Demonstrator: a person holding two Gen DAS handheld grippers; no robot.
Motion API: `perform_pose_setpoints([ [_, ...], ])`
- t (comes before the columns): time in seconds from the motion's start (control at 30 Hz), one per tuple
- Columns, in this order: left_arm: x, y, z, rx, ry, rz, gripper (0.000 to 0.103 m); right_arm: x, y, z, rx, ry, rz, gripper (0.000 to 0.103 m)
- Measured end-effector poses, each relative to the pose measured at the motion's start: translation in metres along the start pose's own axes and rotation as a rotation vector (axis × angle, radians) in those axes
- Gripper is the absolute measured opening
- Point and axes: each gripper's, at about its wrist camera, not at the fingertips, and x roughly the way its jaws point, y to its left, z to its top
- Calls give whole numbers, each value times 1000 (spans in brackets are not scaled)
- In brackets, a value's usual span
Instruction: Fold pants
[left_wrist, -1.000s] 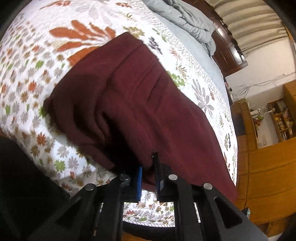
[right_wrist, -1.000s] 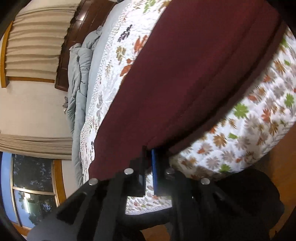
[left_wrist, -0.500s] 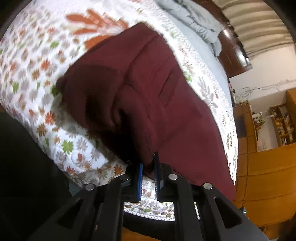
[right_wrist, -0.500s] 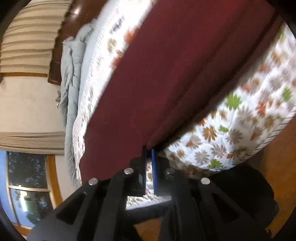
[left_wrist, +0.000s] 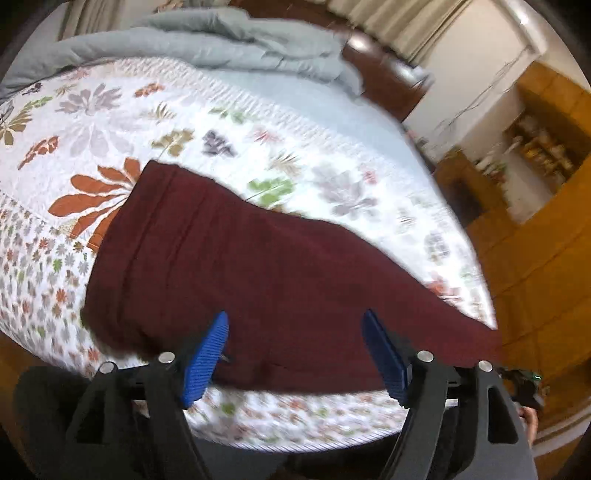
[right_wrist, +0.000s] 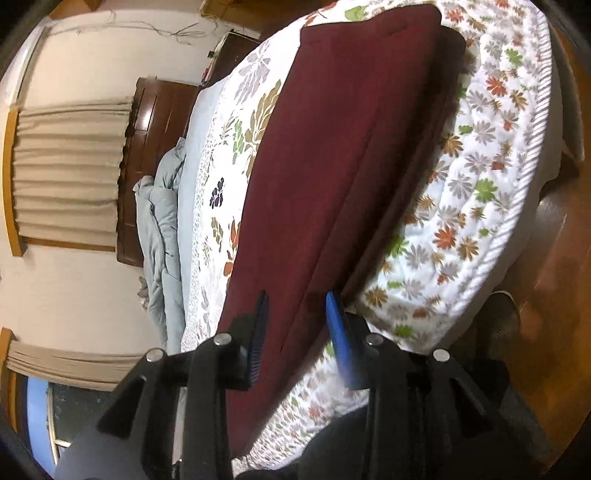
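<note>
Dark maroon pants (left_wrist: 258, 266) lie folded lengthwise along the near edge of a floral quilt (left_wrist: 110, 122). My left gripper (left_wrist: 295, 325) hovers above the pants near the bed's edge, its jaws opening wide and its blue pads (left_wrist: 205, 354) off the cloth. In the right wrist view the same pants (right_wrist: 332, 166) stretch away along the quilt (right_wrist: 480, 206). My right gripper (right_wrist: 295, 306) is just over the near end of the pants, jaws opening, pads (right_wrist: 338, 332) apart and not pressing the fabric.
A grey duvet (left_wrist: 229, 40) is bunched at the head of the bed by a dark wooden headboard (right_wrist: 147, 122). Curtains (right_wrist: 70, 166) and a window hang beyond. Wooden shelving (left_wrist: 535, 147) and orange wood flooring (left_wrist: 535, 266) lie past the bed's right side.
Both grippers were shut on the pants' edge and have now let go and opened. The left one rose and rolled, so the pants lie flat on the quilt; the right one swung sideways.
</note>
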Motion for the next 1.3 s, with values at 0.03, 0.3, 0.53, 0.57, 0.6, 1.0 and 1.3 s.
perform_pose_setpoints([
  [0.03, 16, 12, 3, -24, 46, 30, 76, 3, -2, 2, -2, 2, -7, 32],
  [0.3, 43, 66, -8, -179, 150, 132, 5, 0, -11, -5, 39, 0, -25, 39],
  [0.53, 47, 70, -11, -170, 148, 153, 3, 10, -7, 3, 29, 8, 6, 42],
  [0.57, 48, 69, -10, -163, 148, 159, 3, 10, -8, 3, 30, 4, 5, 37],
  [0.6, 48, 68, -10, -161, 148, 158, 3, 8, -9, 4, 25, -8, 4, 18],
  [1.0, 36, 90, -17, -215, 133, -5, 3, -47, -44, 30, 61, -169, 145, 58],
  [1.3, 39, 79, -17, -163, 125, 43, 3, -58, -75, 80, 103, -275, 211, 67],
])
